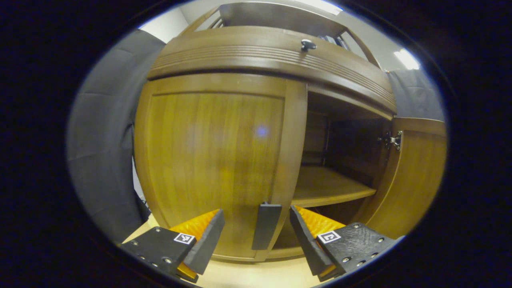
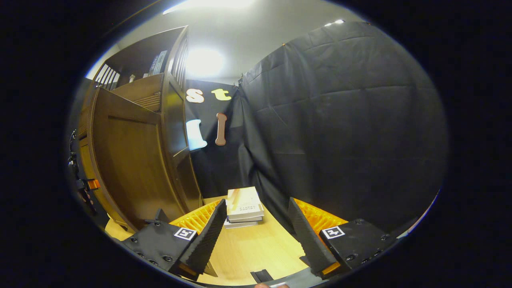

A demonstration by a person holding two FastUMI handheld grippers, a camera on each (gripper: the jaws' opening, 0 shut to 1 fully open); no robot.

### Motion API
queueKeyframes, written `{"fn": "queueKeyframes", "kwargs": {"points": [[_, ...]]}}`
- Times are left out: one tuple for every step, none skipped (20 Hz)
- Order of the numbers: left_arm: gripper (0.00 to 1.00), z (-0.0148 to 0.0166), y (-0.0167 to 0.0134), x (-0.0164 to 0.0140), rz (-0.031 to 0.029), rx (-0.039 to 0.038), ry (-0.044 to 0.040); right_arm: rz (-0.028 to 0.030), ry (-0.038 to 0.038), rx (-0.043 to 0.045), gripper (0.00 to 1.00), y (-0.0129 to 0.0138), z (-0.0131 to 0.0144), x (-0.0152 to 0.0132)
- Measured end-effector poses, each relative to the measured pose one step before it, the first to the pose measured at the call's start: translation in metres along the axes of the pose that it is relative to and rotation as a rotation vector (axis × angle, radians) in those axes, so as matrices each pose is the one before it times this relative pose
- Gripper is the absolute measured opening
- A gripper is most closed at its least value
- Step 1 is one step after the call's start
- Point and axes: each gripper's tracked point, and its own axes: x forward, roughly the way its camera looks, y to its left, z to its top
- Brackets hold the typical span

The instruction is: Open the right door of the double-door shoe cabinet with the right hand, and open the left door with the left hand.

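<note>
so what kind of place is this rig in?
Looks like a staged recording booth, not a lived-in home: black cloth walls hang around a wooden shoe cabinet, and a stack of books sits on the pale wood floor.

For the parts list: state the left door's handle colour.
Dark grey, a flat vertical handle on the left door; clearest in the left gripper view.

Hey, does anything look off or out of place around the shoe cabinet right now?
Nothing looks damaged or spilled. The right door hangs wide open, the left door is shut, with its handle between the open left tool's fingers. A stack of books sits on the floor beside the cabinet.
</note>
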Motion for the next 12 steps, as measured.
{"fn": "queueKeyframes", "kwargs": {"points": [[0.96,-0.00694,0.00177,0.00565,-0.00709,-0.00507,0.00562,-0.01662,-0.00428,-0.0039,1.0,-0.00162,0.00124,-0.00161],[0.96,-0.00451,-0.00023,0.00527,-0.00824,-0.00624,0.00636,-0.01596,-0.00279,-0.00418,1.0,-0.00124,-0.00023,-0.00239],[0.92,-0.00095,-0.00392,0.00468,-0.00566,-0.00523,0.00415,-0.01627,0.00004,-0.00263,0.98,-0.00205,-0.0006,-0.00061],[0.88,-0.00275,-0.00192,0.00471,0.00004,-0.00385,0.01002,-0.01891,0.00707,0.00321,0.98,-0.00249,-0.00304,-0.00055],[0.72,-0.00463,0.00021,0.00545,-0.00985,-0.00612,0.01546,-0.00622,0.0082,0.01429,0.98,0.00123,-0.00152,0.00035],[0.72,-0.00552,-0.00137,0.0005,-0.01035,-0.00476,0.01069,0.00544,0.00479,0.01486,0.92,0.0044,-0.00027,-0.00049],[0.71,-0.00627,-0.00022,0.00202,-0.00468,-0.00418,0.00896,0.00633,0.00684,0.00414,0.98,0.00468,-0.00137,0.00087],[0.7,-0.00294,-0.00144,0.00124,-0.00871,-0.00293,0.00931,0.00129,0.00255,-0.00694,0.98,0.00069,-0.00217,-0.0015],[0.6,-0.00394,-0.00343,-0.00024,-0.0031,-0.00925,0.00396,-0.00388,-0.00835,-0.01112,0.98,0.00003,0.00259,0.00002],[0.51,0.00045,-0.00116,-0.00117,0.00573,0.00175,-0.00282,-0.00188,-0.00942,-0.00893,0.98,-0.00069,0.00286,0.00003],[0.42,-0.00124,-0.00058,0.00205,0.00087,0.00807,0.00382,0.0012,-0.00424,-0.00401,0.98,0.00088,0.00226,0.00112],[0.38,-0.00011,-0.00122,-0.00053,0.005,0.02413,-0.01031,0.00201,-0.002,-0.00159,0.98,0.00113,0.00027,0.00084]]}}
